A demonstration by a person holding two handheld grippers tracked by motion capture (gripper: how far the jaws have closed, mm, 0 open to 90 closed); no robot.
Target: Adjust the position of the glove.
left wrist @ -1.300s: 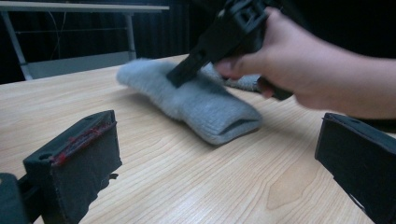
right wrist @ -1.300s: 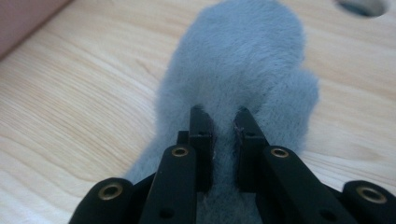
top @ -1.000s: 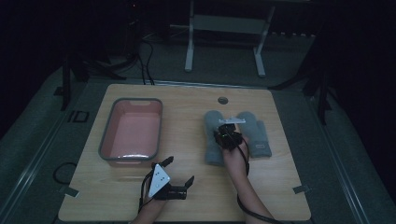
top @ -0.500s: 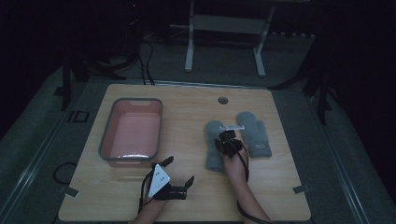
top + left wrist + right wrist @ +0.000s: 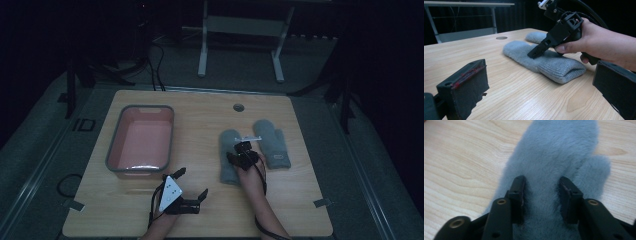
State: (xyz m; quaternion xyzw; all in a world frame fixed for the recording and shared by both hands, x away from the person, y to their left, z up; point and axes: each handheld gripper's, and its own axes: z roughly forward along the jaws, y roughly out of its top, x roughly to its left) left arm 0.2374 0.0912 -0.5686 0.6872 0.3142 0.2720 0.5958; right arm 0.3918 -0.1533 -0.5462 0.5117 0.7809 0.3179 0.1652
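Two grey fleece mittens lie side by side on the wooden table, right of centre. My right gripper is pressed down onto the nearer, left mitten. In the right gripper view the jaws of my right gripper have just been opening and stand partly apart, with that mitten's fleece between them, not pinched. The left gripper view shows the right gripper angled onto the mitten, with the other mitten behind it. My left gripper is open near the front edge, holding nothing.
A pink tub with a grey rim stands at the table's left. A round cable hole sits near the far edge. The second mitten lies just right of the right gripper. A metal frame stands on the floor beyond the table.
The right gripper has come down with the left mitten, which was bunched up and now lies flat on the table. Its jaws have parted. The left gripper has not moved.
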